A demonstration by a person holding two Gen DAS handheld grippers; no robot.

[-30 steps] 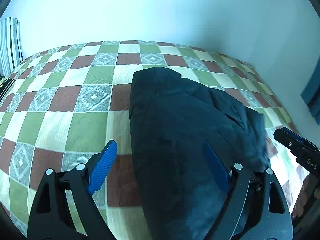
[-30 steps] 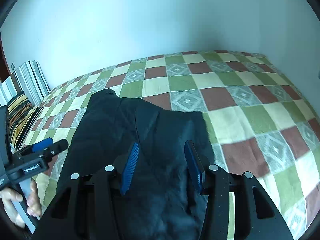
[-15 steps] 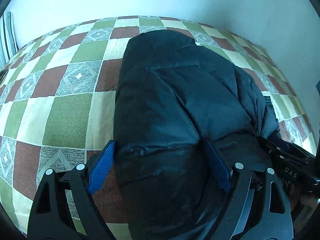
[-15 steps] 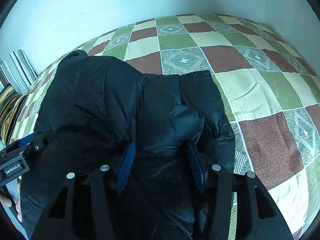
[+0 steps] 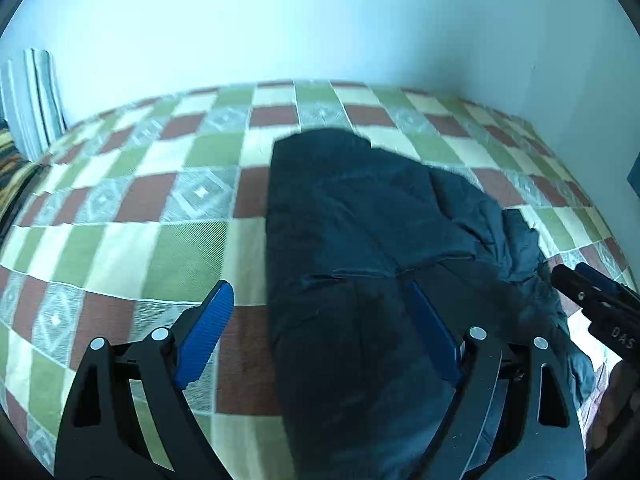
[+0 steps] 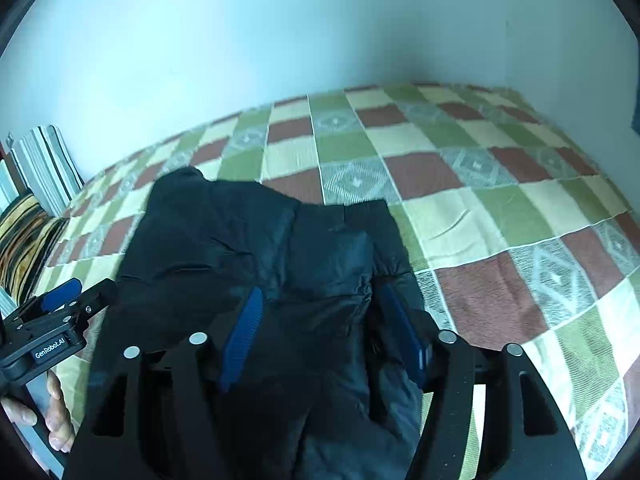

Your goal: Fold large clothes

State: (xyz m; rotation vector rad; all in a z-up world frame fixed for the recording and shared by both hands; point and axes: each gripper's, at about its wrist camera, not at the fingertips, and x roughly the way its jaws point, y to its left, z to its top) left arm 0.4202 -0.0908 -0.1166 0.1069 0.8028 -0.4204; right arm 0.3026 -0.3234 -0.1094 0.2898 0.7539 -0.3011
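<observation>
A dark puffy jacket lies folded in a long bundle on the checkered bedspread. My left gripper hangs open and wide over the jacket's near left edge, one finger above the bedspread and the other above the fabric. In the right wrist view the jacket fills the lower middle. My right gripper sits over its right part with jaws opening; fabric lies between the fingers, and the pads do not press it. Each gripper shows in the other view: the right gripper, and the left gripper with a hand on it.
A striped cushion and a patterned pillow sit at the bed's left end against the white wall. The bedspread stretches flat to the right of the jacket. A dark blue object shows at the far right edge.
Half a second ago both grippers were pushed in close over the jacket; now they have drawn back. The right gripper's fingers stand wider apart. The left gripper's spread is unchanged.
</observation>
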